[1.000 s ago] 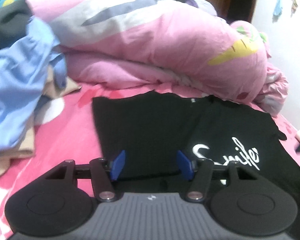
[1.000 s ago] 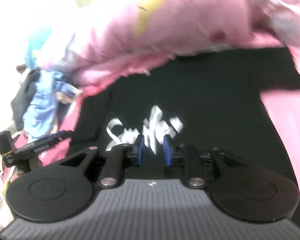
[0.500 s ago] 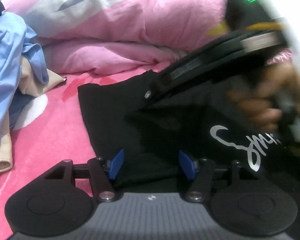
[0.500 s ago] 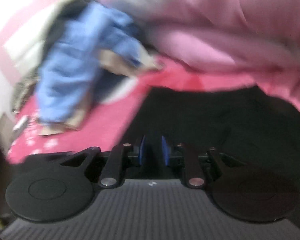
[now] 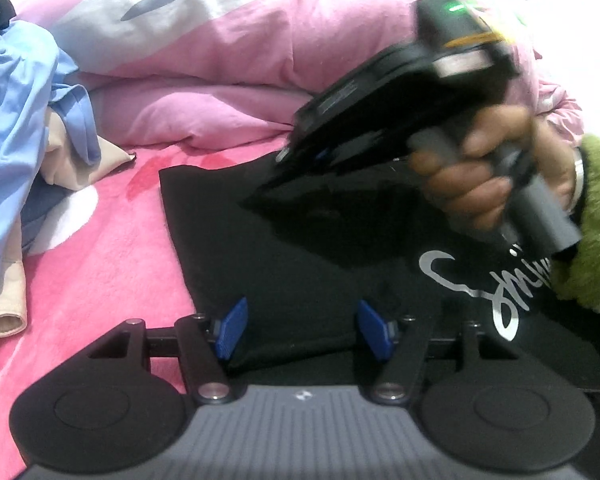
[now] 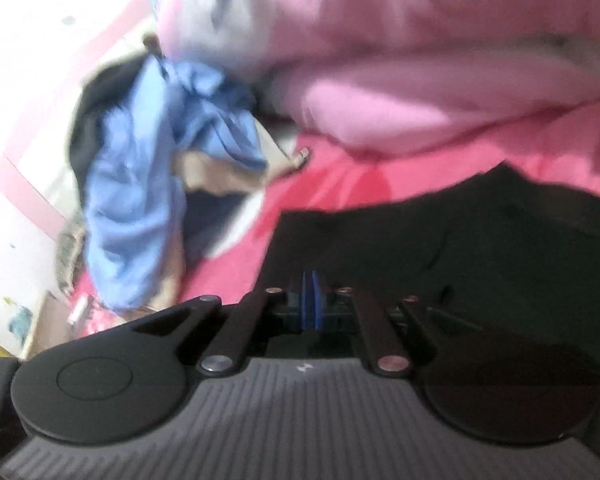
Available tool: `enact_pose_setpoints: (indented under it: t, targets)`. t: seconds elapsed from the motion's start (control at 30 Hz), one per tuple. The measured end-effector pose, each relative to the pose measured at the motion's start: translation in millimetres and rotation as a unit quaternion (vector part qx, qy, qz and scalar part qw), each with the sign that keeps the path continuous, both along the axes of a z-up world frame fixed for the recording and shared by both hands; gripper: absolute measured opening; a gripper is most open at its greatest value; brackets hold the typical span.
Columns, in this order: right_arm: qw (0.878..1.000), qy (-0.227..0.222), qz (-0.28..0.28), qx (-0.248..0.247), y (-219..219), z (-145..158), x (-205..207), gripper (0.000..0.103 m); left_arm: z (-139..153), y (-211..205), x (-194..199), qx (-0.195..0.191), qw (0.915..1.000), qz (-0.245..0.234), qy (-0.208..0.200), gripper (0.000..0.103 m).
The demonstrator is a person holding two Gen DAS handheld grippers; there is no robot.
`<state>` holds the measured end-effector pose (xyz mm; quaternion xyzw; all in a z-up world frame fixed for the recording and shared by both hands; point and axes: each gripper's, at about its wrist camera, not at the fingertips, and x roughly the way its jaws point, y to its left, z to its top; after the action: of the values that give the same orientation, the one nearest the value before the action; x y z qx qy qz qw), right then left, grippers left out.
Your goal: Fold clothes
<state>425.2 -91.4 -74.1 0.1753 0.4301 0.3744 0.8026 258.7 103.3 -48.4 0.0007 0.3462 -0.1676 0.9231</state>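
A black T-shirt [image 5: 300,264] with white "Smile" lettering [image 5: 500,300] lies flat on the pink bed sheet [image 5: 120,248]. My left gripper [image 5: 302,332] is open, its blue pads [image 5: 230,332] straddling the shirt's near left hem. My right gripper [image 5: 280,158], held by a hand [image 5: 480,176], points down at the shirt's far part. A dark fold of fabric seems drawn up under its tip. In the right wrist view, blurred by motion, the right gripper [image 6: 310,306] has its pads pressed together over the black T-shirt [image 6: 500,248].
A bunched pink duvet [image 5: 260,60] runs along the far side of the bed. A heap of blue clothes [image 5: 16,92] and a beige garment [image 5: 0,312] lies at the left. The person's fuzzy green sleeve [image 5: 596,240] covers part of the lettering.
The right gripper has swept from over the lettering to the shirt's far left part, and its pads have come together. The left gripper has stayed open at the near hem.
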Motion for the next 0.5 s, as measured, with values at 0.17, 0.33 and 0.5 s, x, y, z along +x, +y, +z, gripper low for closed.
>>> enact_pose_setpoints:
  t: [0.17, 0.33, 0.5]
  targets:
    - [0.992, -0.002, -0.125, 0.014, -50, 5, 16, 0.005, 0, 2, 0, -0.008, 1.0, 0.0, 0.002, 0.063]
    - [0.998, 0.026, -0.011, 0.054, -44, 15, -21, 0.005, 0, 2, 1, -0.01, 0.9999, 0.0, 0.003, 0.064]
    - [0.996, 0.076, -0.038, 0.036, -46, -17, -7, 0.0, 0, 4, 1, -0.012, 0.9999, 0.0, 0.003, 0.064]
